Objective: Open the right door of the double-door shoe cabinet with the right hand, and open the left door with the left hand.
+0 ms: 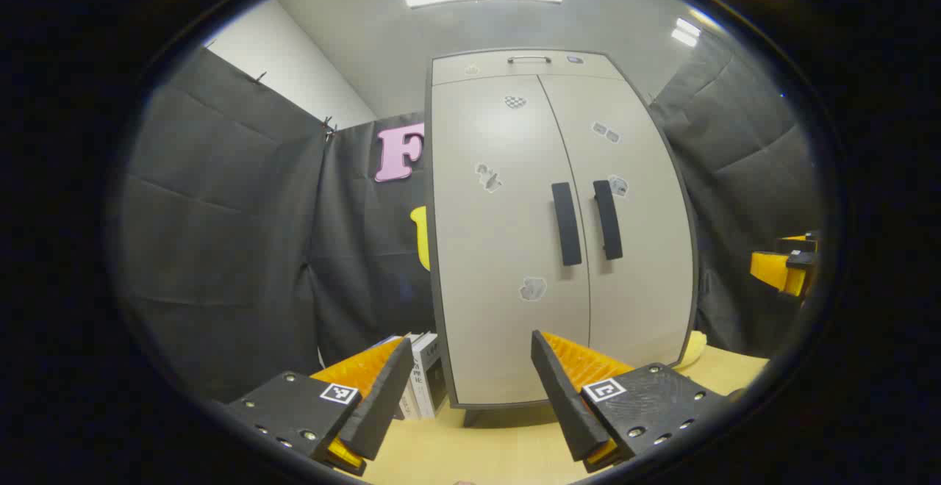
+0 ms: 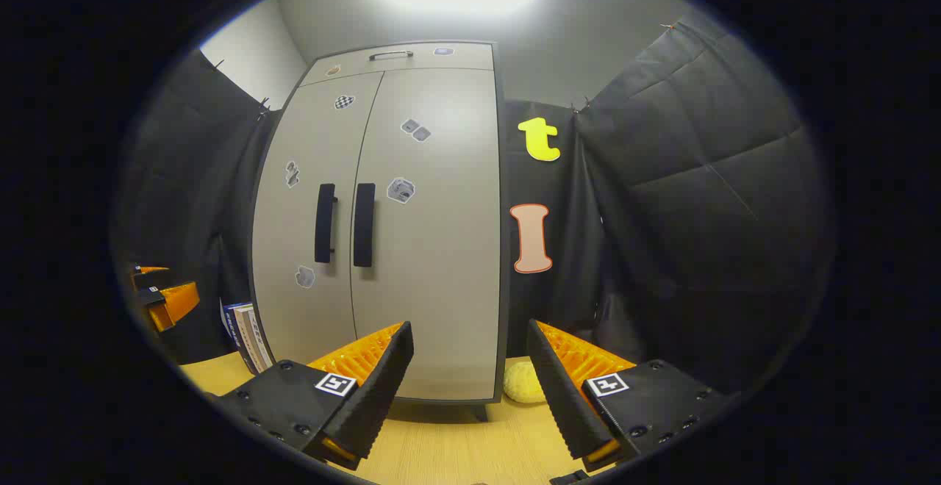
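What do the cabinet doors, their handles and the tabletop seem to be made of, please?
The cabinet doors look like smooth beige laminate or painted board with a soft satin sheen from the ceiling light, though metal is possible. The handles look like matte black plastic or coated metal. The tabletop shows pale, fine straight grain, so wood or a wood-look laminate.

Before you at twelve o'clock: shoe cabinet [image 1: 507, 250] with smooth, satin doors and matt handles [image 2: 363, 224]; wood-grain tabletop [image 2: 456, 448]; quilted matt cloth wall [image 2: 698, 198].
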The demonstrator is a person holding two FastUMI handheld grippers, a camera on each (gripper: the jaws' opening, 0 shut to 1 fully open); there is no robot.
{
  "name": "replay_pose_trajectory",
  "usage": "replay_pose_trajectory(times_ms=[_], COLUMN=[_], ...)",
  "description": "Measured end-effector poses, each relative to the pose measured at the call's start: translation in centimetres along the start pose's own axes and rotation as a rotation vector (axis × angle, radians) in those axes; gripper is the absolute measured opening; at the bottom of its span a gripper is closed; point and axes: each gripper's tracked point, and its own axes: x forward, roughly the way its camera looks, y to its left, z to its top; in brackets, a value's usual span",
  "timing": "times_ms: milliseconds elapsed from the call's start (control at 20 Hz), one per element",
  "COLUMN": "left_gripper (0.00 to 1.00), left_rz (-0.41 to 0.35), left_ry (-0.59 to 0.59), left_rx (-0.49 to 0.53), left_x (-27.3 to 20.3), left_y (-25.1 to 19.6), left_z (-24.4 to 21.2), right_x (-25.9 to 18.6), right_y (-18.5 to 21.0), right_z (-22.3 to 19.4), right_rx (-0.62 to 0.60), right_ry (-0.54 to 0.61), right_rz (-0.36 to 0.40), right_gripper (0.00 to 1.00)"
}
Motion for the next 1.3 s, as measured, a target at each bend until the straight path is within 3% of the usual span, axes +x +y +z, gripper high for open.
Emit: replay_pose_trajectory(times_ms=[1000,1300], left_gripper=[0.95,0.95], left_rz=[0.021,0.065], left_ry=[-0.002,-0.015], left_rx=[0.030,0.047], left_x=[-1.4,-2.0], left_y=[1.9,4.1], left_z=[0.0,0.2], right_x=[0.6,3.9], right_y=[0.8,3.5], right_z=[-0.2,2.6], right_rx=[-0.014,-0.034], right_ry=[0.004,-0.030], right_rz=[0.055,0.103], right_gripper=[0.98,0.98])
